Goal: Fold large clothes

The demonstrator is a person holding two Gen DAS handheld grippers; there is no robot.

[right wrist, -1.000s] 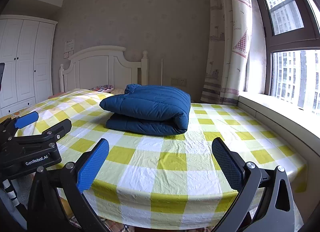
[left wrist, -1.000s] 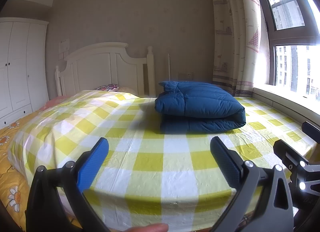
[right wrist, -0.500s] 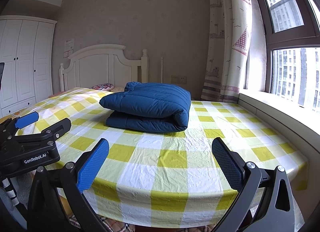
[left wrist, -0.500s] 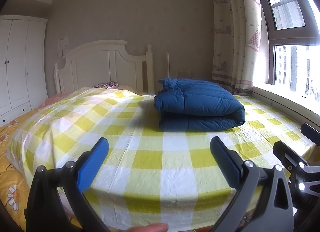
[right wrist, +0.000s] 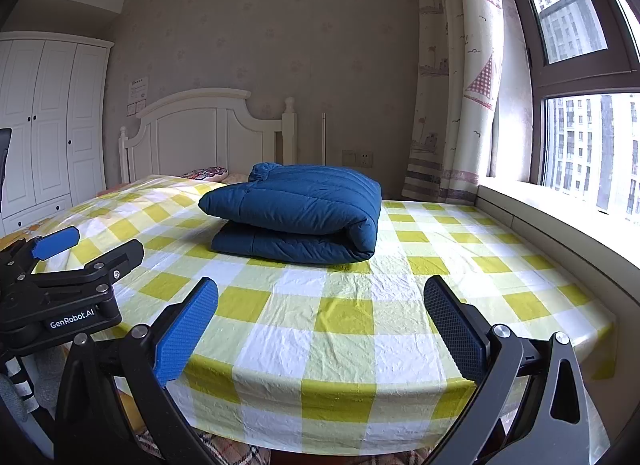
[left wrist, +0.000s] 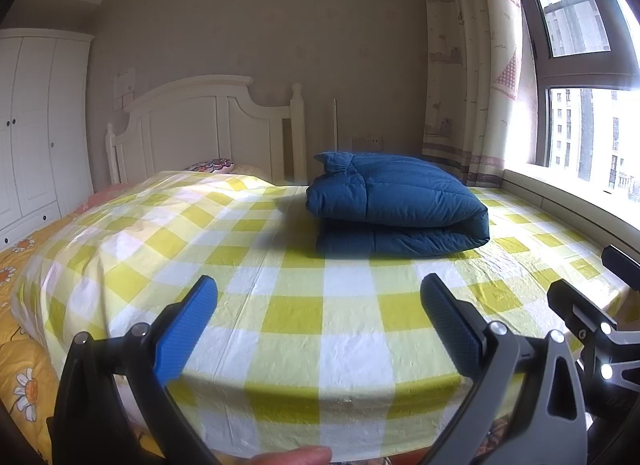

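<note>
The blue puffer jacket (left wrist: 394,205) lies folded on the bed (left wrist: 292,313); both grippers, left gripper (left wrist: 318,317) and right gripper (right wrist: 320,319), are wide and empty, so folding seems finished.

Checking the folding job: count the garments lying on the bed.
1. A folded blue padded jacket lies on the yellow checked sheet, towards the headboard. Anything under the sheet or behind the jacket would be hidden.

A dark blue padded garment (right wrist: 296,211) lies on a yellow-and-white checked sheet (right wrist: 348,329).
</note>
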